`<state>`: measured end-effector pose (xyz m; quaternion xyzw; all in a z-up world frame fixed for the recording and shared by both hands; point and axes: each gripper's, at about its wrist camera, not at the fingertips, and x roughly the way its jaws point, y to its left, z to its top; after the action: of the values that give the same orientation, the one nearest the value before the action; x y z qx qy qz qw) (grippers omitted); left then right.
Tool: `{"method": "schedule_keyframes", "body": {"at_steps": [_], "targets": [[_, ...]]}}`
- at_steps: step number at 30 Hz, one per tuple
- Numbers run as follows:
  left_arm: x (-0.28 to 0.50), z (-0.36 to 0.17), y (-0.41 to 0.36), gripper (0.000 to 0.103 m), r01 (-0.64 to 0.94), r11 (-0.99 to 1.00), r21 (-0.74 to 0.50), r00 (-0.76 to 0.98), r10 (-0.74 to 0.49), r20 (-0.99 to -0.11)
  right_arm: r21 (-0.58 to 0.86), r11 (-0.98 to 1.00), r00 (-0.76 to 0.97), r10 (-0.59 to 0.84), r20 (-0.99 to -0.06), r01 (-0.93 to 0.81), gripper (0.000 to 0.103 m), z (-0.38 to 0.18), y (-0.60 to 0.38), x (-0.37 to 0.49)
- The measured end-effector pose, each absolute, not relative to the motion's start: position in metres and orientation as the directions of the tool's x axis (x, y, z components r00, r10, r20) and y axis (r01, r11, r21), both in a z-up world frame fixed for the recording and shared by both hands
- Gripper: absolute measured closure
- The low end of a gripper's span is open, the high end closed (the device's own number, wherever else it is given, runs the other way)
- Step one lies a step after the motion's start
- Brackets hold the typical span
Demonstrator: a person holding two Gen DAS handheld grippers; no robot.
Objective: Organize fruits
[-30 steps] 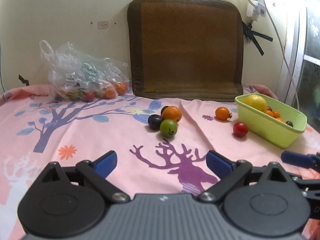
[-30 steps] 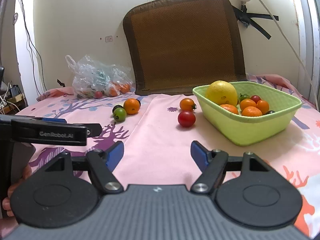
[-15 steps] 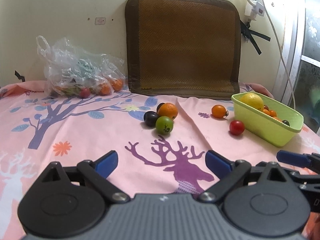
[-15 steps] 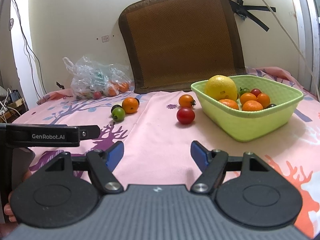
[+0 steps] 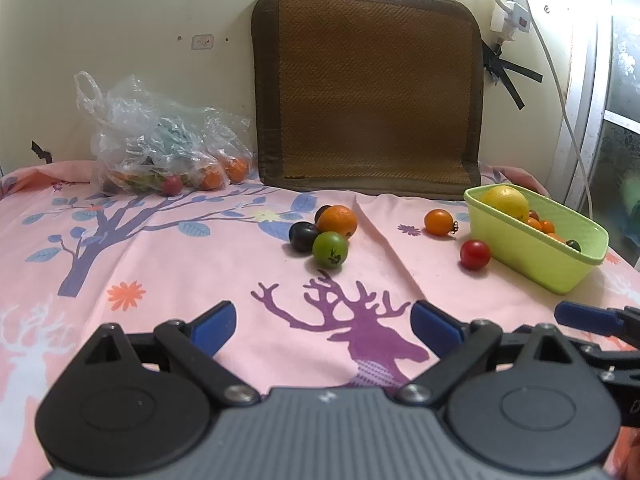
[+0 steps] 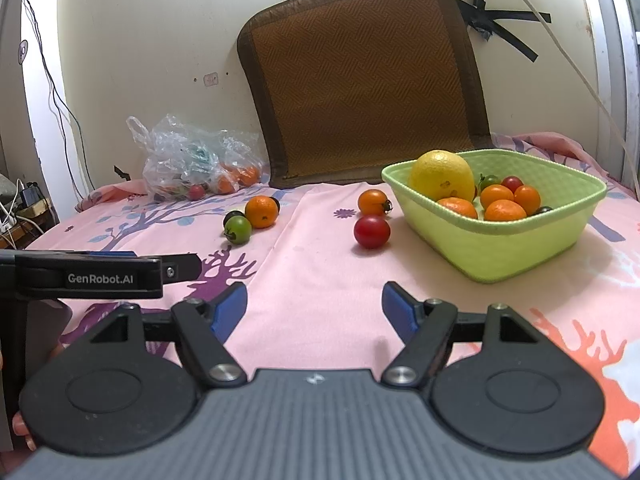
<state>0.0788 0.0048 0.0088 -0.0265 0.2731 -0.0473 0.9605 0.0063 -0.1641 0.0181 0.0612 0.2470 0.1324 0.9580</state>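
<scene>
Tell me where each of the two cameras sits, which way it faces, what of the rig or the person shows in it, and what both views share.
Left wrist: sits behind the left gripper, facing across the pink cloth toward the wall; its own open blue fingers show, with the right gripper's fingertip at the right edge.
Right wrist: sits behind the right gripper, facing the green basket; its jaws are opening on nothing, and the left gripper and fingertips of a hand show at left.
Shared: basket, red tomato, green tomato, plastic bag, brown mat.

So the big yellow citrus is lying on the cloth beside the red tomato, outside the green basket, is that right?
Not quite: the yellow citrus sits inside the green basket, as the right wrist view shows. The red tomato does lie on the cloth, outside the basket.
</scene>
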Motion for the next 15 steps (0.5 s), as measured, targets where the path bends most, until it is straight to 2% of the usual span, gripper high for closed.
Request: {"method": "schedule_keyframes", "body": {"at_steps": [15], "targets": [[0.0755, 0.0103, 0.0069, 0.006, 0.112, 0.987, -0.111, 0.854, -0.153, -0.497, 0.240, 0.958, 0.838, 0.259, -0.479, -0.159, 0.024, 0.0137, -0.1732, 0.0152]]}}
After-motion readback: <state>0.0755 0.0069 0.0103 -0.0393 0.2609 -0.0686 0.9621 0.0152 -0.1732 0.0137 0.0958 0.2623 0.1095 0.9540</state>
